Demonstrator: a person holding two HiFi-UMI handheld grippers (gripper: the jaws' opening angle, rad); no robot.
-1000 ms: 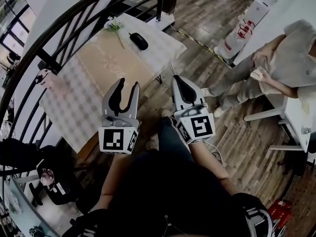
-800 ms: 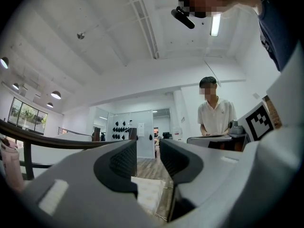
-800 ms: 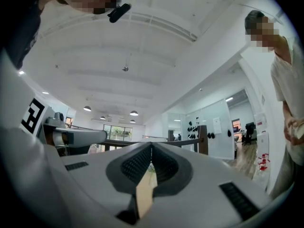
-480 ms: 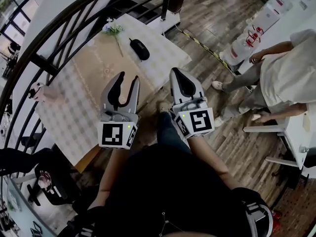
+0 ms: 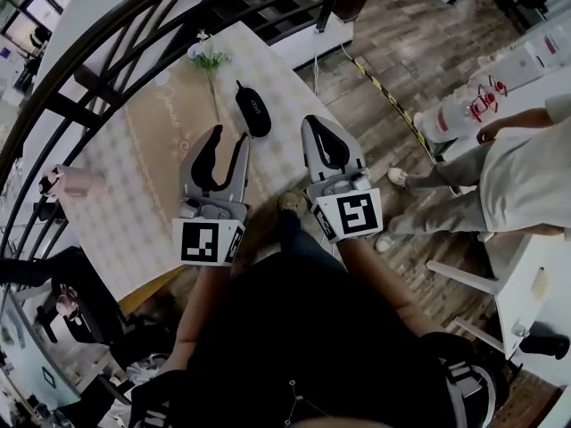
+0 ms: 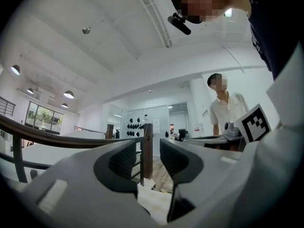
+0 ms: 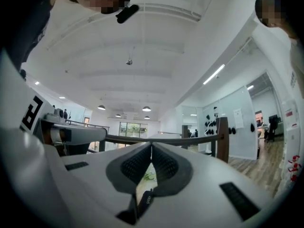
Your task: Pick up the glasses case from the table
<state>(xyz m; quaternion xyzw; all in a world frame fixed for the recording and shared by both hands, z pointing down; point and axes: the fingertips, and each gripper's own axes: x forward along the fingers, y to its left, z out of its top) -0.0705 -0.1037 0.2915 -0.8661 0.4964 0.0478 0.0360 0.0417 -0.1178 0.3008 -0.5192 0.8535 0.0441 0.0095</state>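
Note:
The black glasses case (image 5: 252,111) lies on the checked tablecloth (image 5: 134,203) toward the table's far side, and nothing touches it. My left gripper (image 5: 228,137) hovers over the table just short of the case, open, with an empty gap between its fingers (image 6: 126,159). My right gripper (image 5: 309,123) is to the right of the case, near the table's right edge, with its jaws shut on nothing (image 7: 151,147). Both grippers point roughly level, so the left gripper view shows the room rather than the case.
A green flower sprig (image 5: 208,57) lies at the table's far end, and a pink object (image 5: 76,183) stands at its left edge. A curved dark railing (image 5: 107,52) runs behind the table. A person (image 5: 526,172) stands to the right near water bottles (image 5: 482,105).
Both grippers have travelled forward over the table, so the case now lies just beyond the left fingertips. Neither pair of jaws has changed its opening. The person on the right has shifted.

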